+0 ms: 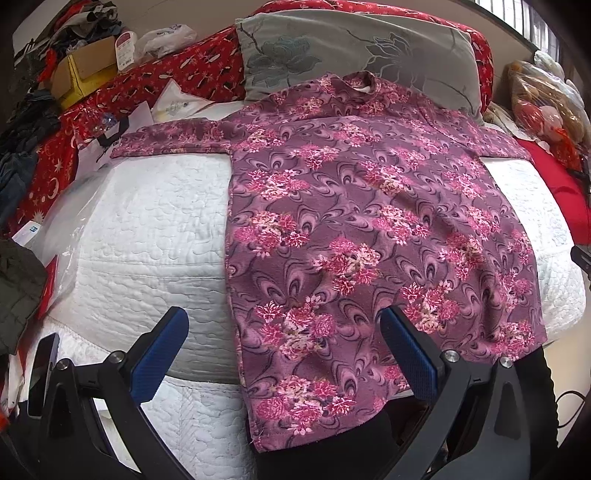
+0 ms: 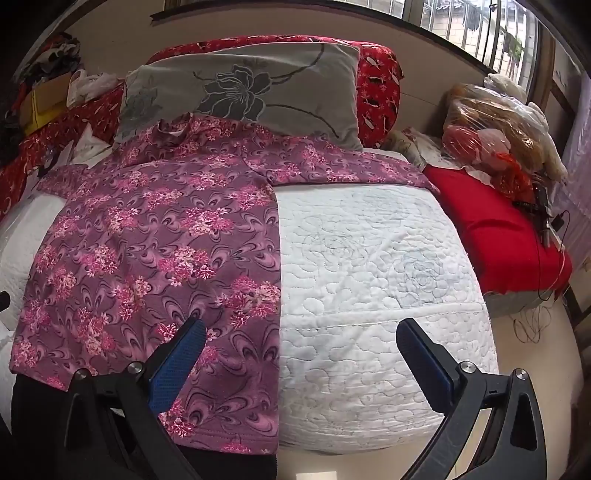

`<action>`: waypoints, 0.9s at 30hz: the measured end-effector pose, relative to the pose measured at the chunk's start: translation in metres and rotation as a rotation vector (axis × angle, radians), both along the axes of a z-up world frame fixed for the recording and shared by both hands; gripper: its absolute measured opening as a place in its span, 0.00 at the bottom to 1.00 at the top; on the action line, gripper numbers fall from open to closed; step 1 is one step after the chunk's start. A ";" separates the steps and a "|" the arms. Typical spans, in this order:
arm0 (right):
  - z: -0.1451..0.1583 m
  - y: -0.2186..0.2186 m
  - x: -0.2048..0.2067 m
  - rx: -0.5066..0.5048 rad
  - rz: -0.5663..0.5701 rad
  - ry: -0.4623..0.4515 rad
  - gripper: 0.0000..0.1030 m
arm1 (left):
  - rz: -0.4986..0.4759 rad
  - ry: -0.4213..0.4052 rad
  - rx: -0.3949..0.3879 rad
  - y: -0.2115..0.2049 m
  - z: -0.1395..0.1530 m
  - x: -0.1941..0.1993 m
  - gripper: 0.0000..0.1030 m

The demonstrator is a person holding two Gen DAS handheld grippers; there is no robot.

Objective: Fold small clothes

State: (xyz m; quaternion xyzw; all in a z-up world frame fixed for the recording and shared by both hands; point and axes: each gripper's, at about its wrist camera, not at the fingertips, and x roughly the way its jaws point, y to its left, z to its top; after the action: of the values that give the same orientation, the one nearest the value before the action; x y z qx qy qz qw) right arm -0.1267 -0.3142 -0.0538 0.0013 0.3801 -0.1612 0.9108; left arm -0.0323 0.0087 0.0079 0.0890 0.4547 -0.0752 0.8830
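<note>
Left wrist view: left gripper (image 1: 284, 354) hangs with its jaws spread wide, nothing between the blue pads (image 1: 162, 354), tilted down over the near hem of the floral shirt (image 1: 351, 206). Right wrist view: right gripper (image 2: 301, 363) is likewise spread and empty, its left pad (image 2: 177, 362) over the shirt's near right edge, its other pad over bare quilt.

Shirt lies flat, face up, on the white quilted mattress (image 2: 369, 277); collar at 12 o'clock against the grey flowered pillow (image 2: 258, 88), sleeves spread to 9 and 3 o'clock, hem at 6 o'clock hanging slightly over the bed edge.

Judgement: no fold begun yet. The likely first step is a lengthwise fold, bringing a sleeve and side panel across the body. To do it well, each gripper should pinch one layer only at the side seam, one near the hem and one near the shoulder, lift both together and lay the edge straight. The fabric looks soft and should drape; the overhanging hem may drag if only one end is lifted.

Surroundings: red patterned bedding (image 1: 177, 74) behind the pillow, cardboard box (image 1: 85, 70) and piled clothes at 10 o'clock, red cushion (image 2: 491, 225) and plastic-wrapped bundle (image 2: 495, 118) at 2 o'clock, barred window (image 2: 469, 18) at 1 o'clock.
</note>
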 end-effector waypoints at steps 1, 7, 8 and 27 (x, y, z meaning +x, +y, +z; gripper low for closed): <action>0.000 0.000 0.001 0.000 0.002 0.001 1.00 | 0.000 0.002 -0.001 0.000 -0.001 0.001 1.00; -0.002 0.003 0.008 -0.001 0.006 0.016 1.00 | 0.003 0.017 -0.013 0.003 -0.005 0.006 1.00; -0.003 0.003 0.009 -0.001 0.006 0.019 1.00 | 0.002 0.019 -0.016 0.004 -0.006 0.007 1.00; -0.009 0.007 0.024 -0.006 0.015 0.052 1.00 | -0.001 0.049 -0.021 0.005 -0.015 0.017 1.00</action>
State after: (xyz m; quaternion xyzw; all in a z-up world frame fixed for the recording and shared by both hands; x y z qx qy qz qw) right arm -0.1024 -0.3071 -0.0631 -0.0085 0.4033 -0.1555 0.9017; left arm -0.0156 0.0141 -0.0070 0.0781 0.4754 -0.0823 0.8724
